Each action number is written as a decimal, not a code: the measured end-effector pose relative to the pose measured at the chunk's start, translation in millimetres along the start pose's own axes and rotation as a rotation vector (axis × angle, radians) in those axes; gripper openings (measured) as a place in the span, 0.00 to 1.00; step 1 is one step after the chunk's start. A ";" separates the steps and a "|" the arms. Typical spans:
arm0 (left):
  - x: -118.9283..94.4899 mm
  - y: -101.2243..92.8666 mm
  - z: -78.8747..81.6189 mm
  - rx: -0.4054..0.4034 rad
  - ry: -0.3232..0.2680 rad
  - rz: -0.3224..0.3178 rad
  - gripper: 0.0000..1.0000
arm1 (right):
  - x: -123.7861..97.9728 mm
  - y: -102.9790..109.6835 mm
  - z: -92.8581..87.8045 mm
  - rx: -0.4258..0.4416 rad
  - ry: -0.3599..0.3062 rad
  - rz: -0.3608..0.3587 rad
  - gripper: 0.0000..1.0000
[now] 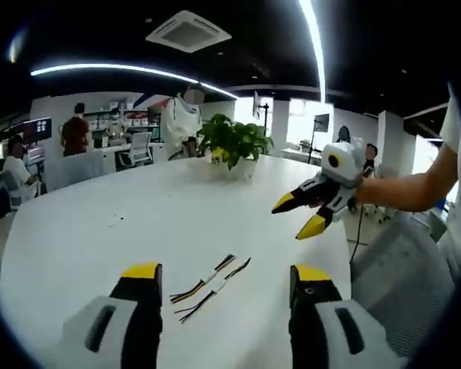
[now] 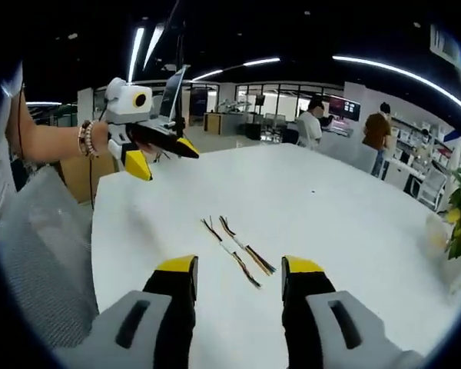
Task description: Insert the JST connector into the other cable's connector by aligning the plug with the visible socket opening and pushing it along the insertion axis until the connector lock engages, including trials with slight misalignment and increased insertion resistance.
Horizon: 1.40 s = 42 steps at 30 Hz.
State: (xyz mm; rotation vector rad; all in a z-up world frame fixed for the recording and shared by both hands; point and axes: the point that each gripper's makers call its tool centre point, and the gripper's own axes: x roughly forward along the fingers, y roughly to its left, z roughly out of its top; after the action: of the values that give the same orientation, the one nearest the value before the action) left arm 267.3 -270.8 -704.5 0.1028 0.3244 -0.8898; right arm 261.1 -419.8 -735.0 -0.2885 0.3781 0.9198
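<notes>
Two cables point(image 1: 210, 285) are lying side by side on the white table point(image 1: 100, 231), untouched, just ahead of both grippers. Left gripper point(image 1: 225, 278) and right gripper point(image 2: 238, 269) are hovering with jaws apart, empty. Cables are looking light and limp (connectors small, likely fragile); best gripped at the connector bodies. Open office, potted plant point(image 1: 232, 142) beyond.

Two cables point(image 2: 234, 250) are lying side by side on the white table point(image 2: 330, 207), just beyond the right gripper point(image 2: 238, 270), whose yellow-tipped jaws are being held apart and empty. The left gripper point(image 2: 163, 154) is being held up at upper left, jaws spread, above the table edge.
</notes>
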 end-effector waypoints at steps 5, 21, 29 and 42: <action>-19.3 -11.9 10.6 -0.014 -0.053 0.031 0.66 | -16.4 11.9 7.5 -0.031 -0.015 -0.009 0.41; -95.1 -29.5 4.0 -0.099 -0.121 0.169 0.72 | -55.0 41.0 11.2 -0.002 -0.051 -0.027 0.46; -136.3 -41.1 -11.5 -0.155 -0.144 0.261 0.84 | -82.6 65.9 13.7 0.018 -0.080 -0.077 0.52; -176.8 -63.1 -61.3 -0.219 -0.124 0.347 0.87 | -114.0 94.3 -16.8 0.094 -0.066 -0.171 0.61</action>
State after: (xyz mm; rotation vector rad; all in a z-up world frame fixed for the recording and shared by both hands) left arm 100.6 -165.0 -703.1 -0.0969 0.2756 -0.5106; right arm 118.6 -453.7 -708.0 -0.2001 0.3291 0.7396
